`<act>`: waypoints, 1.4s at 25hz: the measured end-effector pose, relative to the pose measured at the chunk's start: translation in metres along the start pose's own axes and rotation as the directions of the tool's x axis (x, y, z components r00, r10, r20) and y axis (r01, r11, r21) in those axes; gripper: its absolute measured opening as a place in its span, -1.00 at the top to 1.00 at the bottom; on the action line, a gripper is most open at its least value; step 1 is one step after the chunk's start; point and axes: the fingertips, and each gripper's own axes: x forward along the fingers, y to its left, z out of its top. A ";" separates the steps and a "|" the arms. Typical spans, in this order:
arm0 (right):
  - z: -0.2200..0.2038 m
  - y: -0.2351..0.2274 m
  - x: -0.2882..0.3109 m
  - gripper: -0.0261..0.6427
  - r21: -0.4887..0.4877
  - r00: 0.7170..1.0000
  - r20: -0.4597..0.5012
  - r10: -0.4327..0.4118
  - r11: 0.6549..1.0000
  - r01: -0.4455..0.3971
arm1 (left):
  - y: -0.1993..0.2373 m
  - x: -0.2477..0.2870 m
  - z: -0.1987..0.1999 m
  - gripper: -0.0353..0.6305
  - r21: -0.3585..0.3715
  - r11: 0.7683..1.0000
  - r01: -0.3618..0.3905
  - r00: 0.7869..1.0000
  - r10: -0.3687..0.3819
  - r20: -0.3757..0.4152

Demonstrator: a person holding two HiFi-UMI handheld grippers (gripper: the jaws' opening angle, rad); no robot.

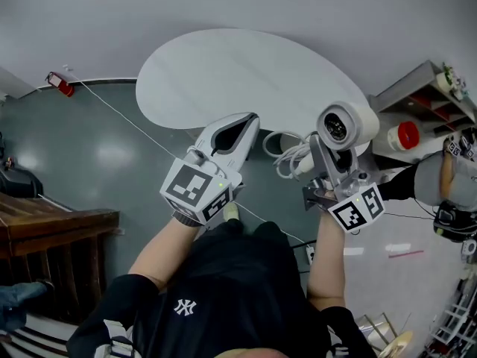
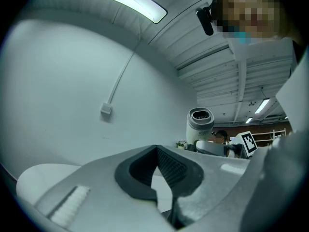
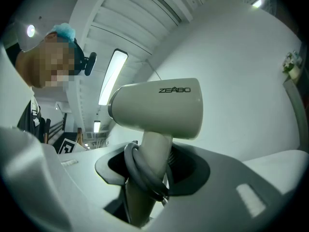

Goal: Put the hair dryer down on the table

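The cream hair dryer [image 1: 344,125] stands upright in the air over the near right edge of the white oval table [image 1: 223,73]. My right gripper [image 1: 328,166] is shut on its handle. The right gripper view shows the barrel [image 3: 157,108] above the jaws. There the right gripper [image 3: 145,178] clamps the handle with the grey cord [image 3: 140,173] looped round it. More cord [image 1: 287,151] hangs in a coil beside the handle. My left gripper [image 1: 237,129] is held up beside it, shut and empty. In the left gripper view the hair dryer [image 2: 200,124] shows beyond the left gripper [image 2: 164,187].
A shelf unit [image 1: 417,103] with a red-capped container [image 1: 406,135] stands at the right, with another person [image 1: 447,185] near it. A wooden bench [image 1: 52,230] is at the left. A thin cable [image 1: 127,118] runs across the floor to a red object [image 1: 61,84].
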 end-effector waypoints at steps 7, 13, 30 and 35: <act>-0.019 -0.026 0.034 0.28 0.001 0.998 -0.039 -0.043 0.999 0.043 | 0.032 0.027 -0.010 0.89 -0.012 1.000 0.023 1.000 -0.023 -0.009; -0.032 -0.066 0.056 0.28 0.021 0.997 -0.062 -0.056 0.998 0.057 | 0.043 0.066 -0.027 0.89 -0.009 0.999 0.036 0.999 -0.036 -0.029; -0.094 -0.217 0.137 0.28 0.090 0.973 -0.228 -0.039 0.994 0.061 | 0.122 0.200 -0.083 0.89 -0.005 0.997 -0.081 0.990 0.080 -0.116; -0.123 -0.261 0.149 0.28 0.135 0.958 -0.282 -0.051 0.987 0.092 | 0.141 0.230 -0.114 0.89 -0.020 0.994 -0.107 0.981 0.102 -0.164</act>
